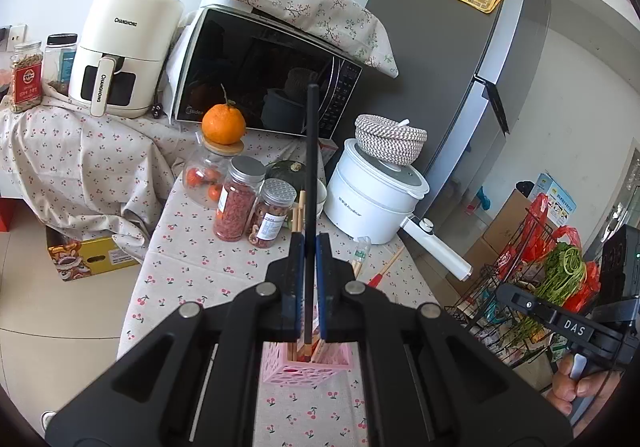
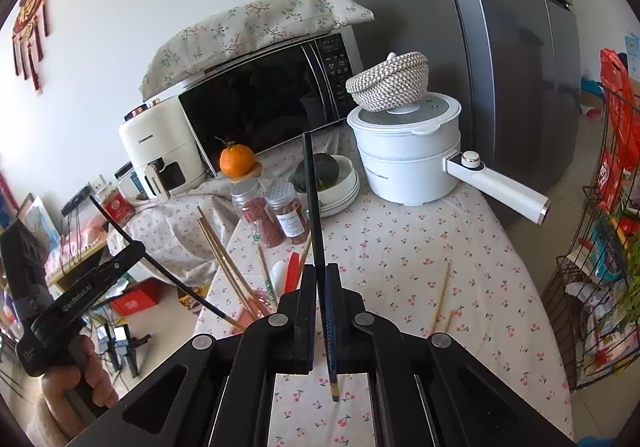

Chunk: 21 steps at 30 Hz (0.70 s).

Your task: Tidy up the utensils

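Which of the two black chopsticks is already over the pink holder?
The one in the left tongs: this black chopstick has its lower end above the pink holder. The right tongs' chopstick hangs over bare tablecloth.

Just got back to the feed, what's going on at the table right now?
A person is sorting chopsticks into the pink holder. The left tongs are shut on a black chopstick held right above the holder, which already has wooden chopsticks in it. The right tongs are shut on a second black chopstick, over the tablecloth. A few loose wooden chopsticks still lie on the cloth.
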Motion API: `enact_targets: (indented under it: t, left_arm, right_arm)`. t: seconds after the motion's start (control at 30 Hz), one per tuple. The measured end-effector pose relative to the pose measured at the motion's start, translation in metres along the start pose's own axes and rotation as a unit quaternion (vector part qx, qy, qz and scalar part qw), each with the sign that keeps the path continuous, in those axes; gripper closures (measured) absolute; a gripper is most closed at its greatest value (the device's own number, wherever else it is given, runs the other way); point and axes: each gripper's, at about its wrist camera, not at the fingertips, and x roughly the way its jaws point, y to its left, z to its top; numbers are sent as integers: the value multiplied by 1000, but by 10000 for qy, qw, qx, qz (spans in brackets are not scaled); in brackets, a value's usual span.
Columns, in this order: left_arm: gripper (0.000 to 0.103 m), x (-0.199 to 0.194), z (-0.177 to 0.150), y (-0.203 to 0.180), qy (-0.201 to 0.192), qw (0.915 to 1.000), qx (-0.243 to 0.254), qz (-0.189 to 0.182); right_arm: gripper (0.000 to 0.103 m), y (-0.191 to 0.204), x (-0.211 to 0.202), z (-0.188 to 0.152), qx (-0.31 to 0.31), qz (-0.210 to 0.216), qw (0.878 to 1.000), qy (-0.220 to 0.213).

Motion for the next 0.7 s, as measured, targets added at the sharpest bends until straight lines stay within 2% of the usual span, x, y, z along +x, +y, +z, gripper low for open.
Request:
enact_targets:
  t: [0.17, 0.33, 0.43, 0.5, 0.53, 0.57, 0.7]
  left_arm:
    - [97, 10, -3, -1, 66, 9997, 147, 198]
    - [97, 30, -13, 0, 429, 9983, 177, 339]
    - [97, 27, -13, -2, 415, 9984, 197, 326]
    - [97, 22, -11, -4, 305, 9988, 213, 303]
    - [97, 20, -9, -4, 256, 9990, 208, 294]
    - [97, 18, -8, -5, 209, 9992, 196, 280]
    - [97, 15, -4, -4, 110, 9996, 115, 245]
  right_arm:
    - [102, 4, -10, 3, -49, 117, 9998, -123]
    - [101, 4, -3, 6, -39, 19, 10000, -71]
    - [94, -10, 22, 4, 121, -139, 9994, 278]
    - [72, -25, 48, -2, 310, -357, 9973, 568]
    - [68, -31, 64, -5, 352, -418, 9956, 759]
    - [65, -38, 80, -9, 391, -459, 9937, 942]
    - [65, -58, 149, -30, 405, -762, 9822, 1666]
